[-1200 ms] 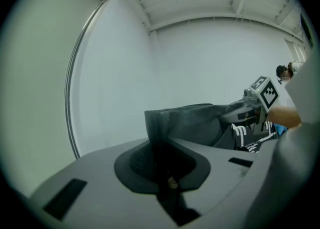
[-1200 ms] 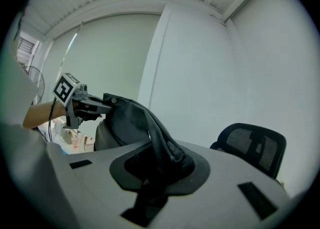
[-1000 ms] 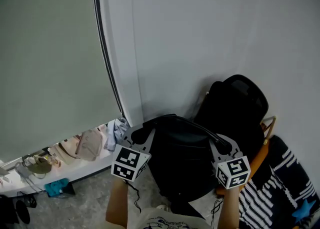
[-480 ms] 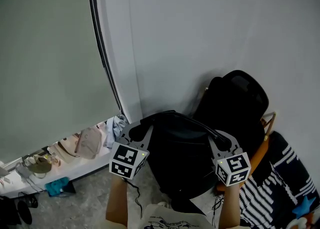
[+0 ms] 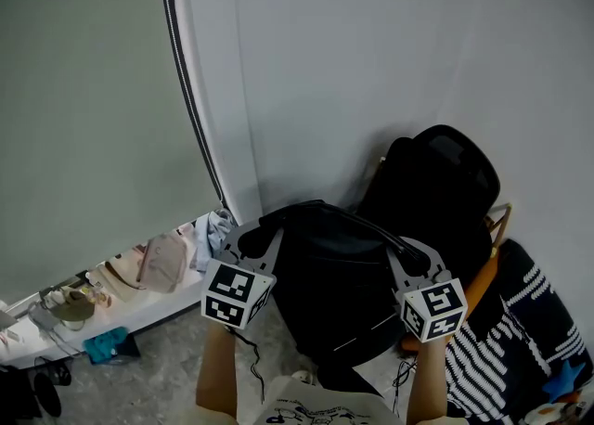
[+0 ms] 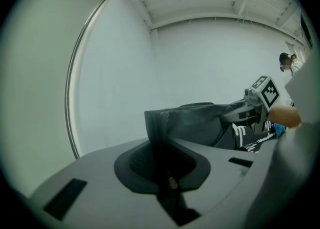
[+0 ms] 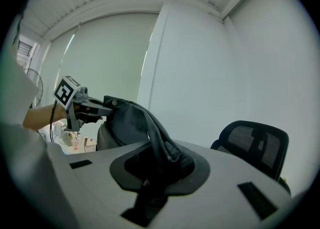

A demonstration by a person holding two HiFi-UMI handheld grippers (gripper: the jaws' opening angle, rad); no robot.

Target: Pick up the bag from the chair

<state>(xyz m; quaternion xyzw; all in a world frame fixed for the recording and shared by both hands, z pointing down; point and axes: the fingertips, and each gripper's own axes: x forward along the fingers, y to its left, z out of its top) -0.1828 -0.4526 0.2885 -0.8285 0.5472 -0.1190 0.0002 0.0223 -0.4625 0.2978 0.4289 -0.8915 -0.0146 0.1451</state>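
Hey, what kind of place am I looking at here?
Probably a plain office or studio corner: a black mesh office chair against bare white walls, and a low ledge strewn with caps and clutter.

Soft, dim light swallows detail in the black bag (image 5: pixel 334 293); gripper views bulge, dark-cornered.

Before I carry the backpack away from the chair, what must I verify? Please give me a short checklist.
1. Left gripper shut on the top edge of the black backpack: ok.
2. Right gripper shut on the shoulder strap: ok.
3. Both grippers at about the same height, backpack hanging between them: ok.
4. Backpack apart from the back of the office chair, as the right gripper view shows: ok.
5. Backpack's underside free of the seat: cannot tell, it is hidden.
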